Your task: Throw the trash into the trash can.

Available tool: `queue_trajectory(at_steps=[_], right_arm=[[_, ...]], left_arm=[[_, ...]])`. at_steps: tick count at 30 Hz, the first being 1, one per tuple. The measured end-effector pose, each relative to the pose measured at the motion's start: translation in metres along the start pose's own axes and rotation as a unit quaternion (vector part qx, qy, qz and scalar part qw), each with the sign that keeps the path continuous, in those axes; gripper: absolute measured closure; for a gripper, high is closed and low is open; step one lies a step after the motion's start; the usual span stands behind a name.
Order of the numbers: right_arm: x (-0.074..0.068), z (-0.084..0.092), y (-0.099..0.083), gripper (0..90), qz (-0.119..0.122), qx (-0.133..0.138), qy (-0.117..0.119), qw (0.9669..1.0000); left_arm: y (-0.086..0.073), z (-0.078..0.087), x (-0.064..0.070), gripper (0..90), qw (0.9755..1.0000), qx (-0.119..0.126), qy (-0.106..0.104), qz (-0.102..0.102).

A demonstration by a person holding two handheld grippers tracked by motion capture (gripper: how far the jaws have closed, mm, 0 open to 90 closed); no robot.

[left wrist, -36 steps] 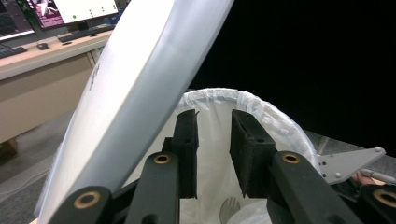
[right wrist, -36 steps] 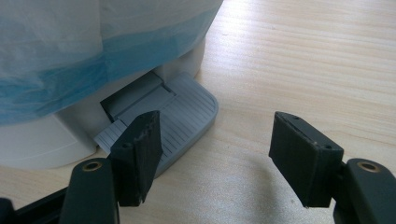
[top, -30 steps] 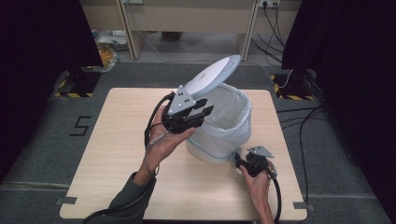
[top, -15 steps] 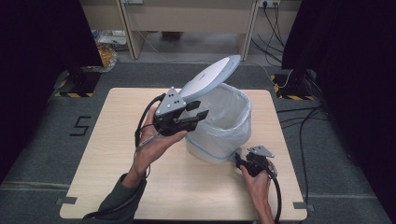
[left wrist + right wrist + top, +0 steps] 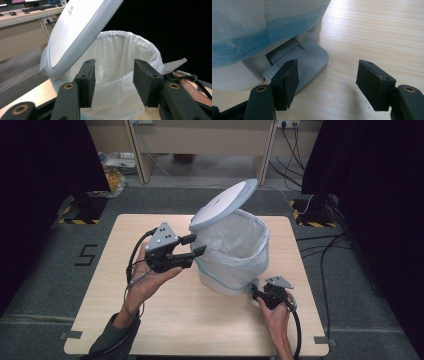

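A white pedal bin (image 5: 232, 255) lined with a white bag (image 5: 117, 55) stands on the wooden table (image 5: 150, 325), its lid (image 5: 222, 205) tilted up. My left gripper (image 5: 199, 245) hovers just left of the bin's rim and points at it. Its jaws have just been opening and nothing is between them (image 5: 113, 82). My right gripper (image 5: 256, 291) is low at the bin's front right foot. In the right gripper view its jaws (image 5: 329, 82) stand apart, and the left one rests on the grey ribbed pedal (image 5: 312, 60).
The bin takes up the right half of the table. Bare wood lies to the left and in front. Cables (image 5: 320, 245) run over the grey floor at the right, and black-and-yellow floor markers (image 5: 75, 217) sit at both far corners.
My left gripper has drawn back leftward and a little down from the bin's rim, with its jaws spreading. The right gripper and the raised lid have stayed in place.
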State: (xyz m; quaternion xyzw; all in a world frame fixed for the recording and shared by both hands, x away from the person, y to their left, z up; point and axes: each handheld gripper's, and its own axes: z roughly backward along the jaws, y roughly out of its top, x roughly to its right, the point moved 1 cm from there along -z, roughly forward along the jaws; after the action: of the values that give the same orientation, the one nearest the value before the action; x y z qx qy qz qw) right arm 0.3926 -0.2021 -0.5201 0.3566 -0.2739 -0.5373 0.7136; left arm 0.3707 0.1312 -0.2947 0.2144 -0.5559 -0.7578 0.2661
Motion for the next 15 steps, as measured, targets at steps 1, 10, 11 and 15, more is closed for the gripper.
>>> queue_trajectory(at_steps=[1,10,11,15], right_arm=[[0.0,0.0,0.0,33.9,0.0,0.0,0.0,1.0],[0.0,0.0,0.0,33.9,-0.001,0.0,0.0,1.0],[0.0,0.0,0.0,34.0,-0.002,0.0,0.0,1.0],[0.0,0.0,0.0,34.0,0.0,0.0,-0.001,1.0]], left_arm=[[-0.002,0.001,-0.001,51.0,1.0,0.002,-0.001,0.0],[-0.02,0.009,-0.006,49.4,1.0,0.002,0.004,0.004],[-0.022,0.01,-0.005,49.1,1.0,0.001,0.004,0.004],[-0.028,0.01,-0.004,46.9,1.0,-0.002,-0.001,0.0]])
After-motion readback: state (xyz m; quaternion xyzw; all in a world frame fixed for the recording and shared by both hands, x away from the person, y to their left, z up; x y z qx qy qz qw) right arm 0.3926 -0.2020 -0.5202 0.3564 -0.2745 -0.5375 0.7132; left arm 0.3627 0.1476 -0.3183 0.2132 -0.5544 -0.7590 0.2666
